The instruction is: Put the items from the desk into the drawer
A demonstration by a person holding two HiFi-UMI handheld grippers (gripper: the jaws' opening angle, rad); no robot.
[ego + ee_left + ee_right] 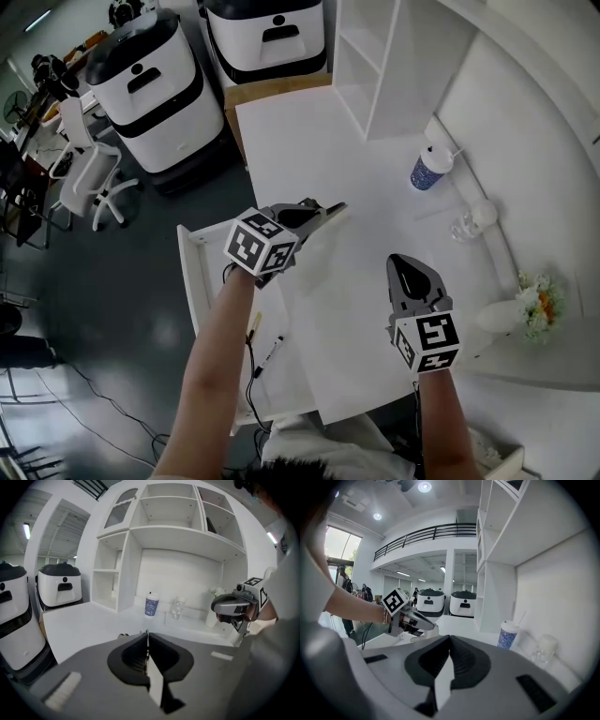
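Note:
Over the white desk (309, 150), my left gripper (336, 210) is shut; a pale thin item (323, 228) runs back from its tips, and the right gripper view shows a white piece (426, 629) at those tips. In its own view the left gripper's (147, 632) jaws meet in a thin seam that hides the item. My right gripper (399, 260) hovers over the desk's near right part, shut with nothing in it (450, 637). The open drawer (199, 281) juts out at the desk's left, with pens (273, 351) and a yellowish stick (253, 324) inside.
A blue patterned cup (430, 170) with lid and straw, a glass jar (462, 226) and a flower vase (536, 306) stand along the back wall. A white shelf unit (375, 56) rises at the desk's far end. Two white machines (150, 84) and an office chair (89, 173) stand on the floor.

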